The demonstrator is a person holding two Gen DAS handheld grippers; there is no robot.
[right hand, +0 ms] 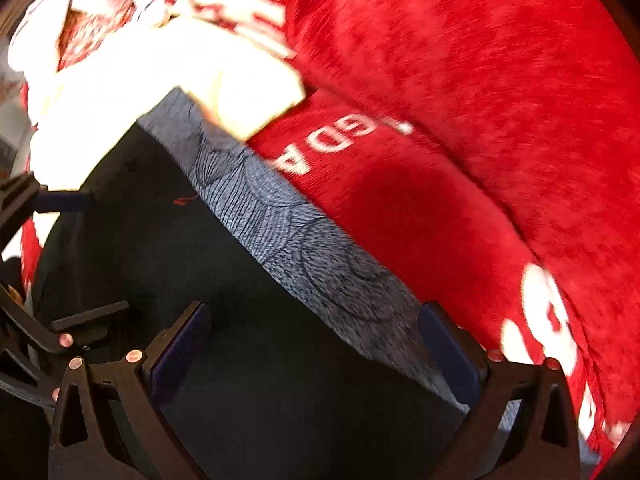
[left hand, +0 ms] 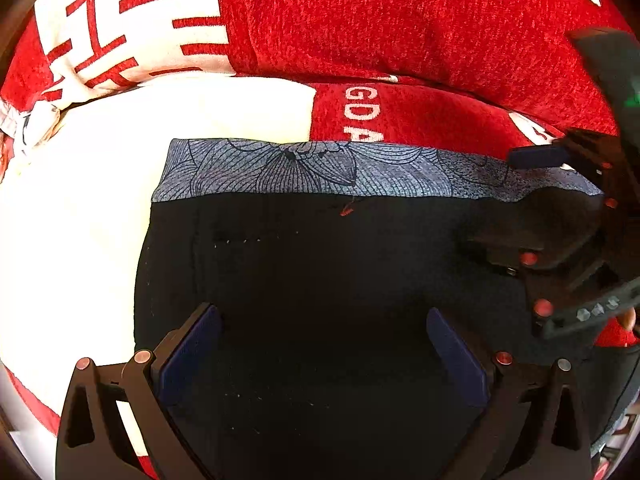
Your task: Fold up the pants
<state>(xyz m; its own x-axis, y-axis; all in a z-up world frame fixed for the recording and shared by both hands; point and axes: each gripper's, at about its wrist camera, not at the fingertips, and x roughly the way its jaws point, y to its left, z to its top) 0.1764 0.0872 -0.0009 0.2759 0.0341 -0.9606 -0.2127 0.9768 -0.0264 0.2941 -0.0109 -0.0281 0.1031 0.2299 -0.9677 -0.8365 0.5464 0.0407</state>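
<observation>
Nearest in the left wrist view, the left gripper (left hand: 324, 356) hangs over the black cloth of the pants (left hand: 320, 280), its two blue-padded fingers (left hand: 188, 356) spread wide apart with nothing between them. In the right wrist view the right gripper (right hand: 316, 354) also stands with fingers (right hand: 178, 354) well apart, over the same dark cloth near the waistband; that view is blurred. The pants lie flat on a red and white blanket (left hand: 400, 20), black side up. Along their far edge runs a blue-grey waistband (left hand: 320, 168) printed with a dark line pattern of flowers. A small red thread (left hand: 346, 210) sits just below that band. To the right, the right gripper reaches in over the band's right end. Beyond the pants the blanket shows white letters (left hand: 362, 112) on red.
</observation>
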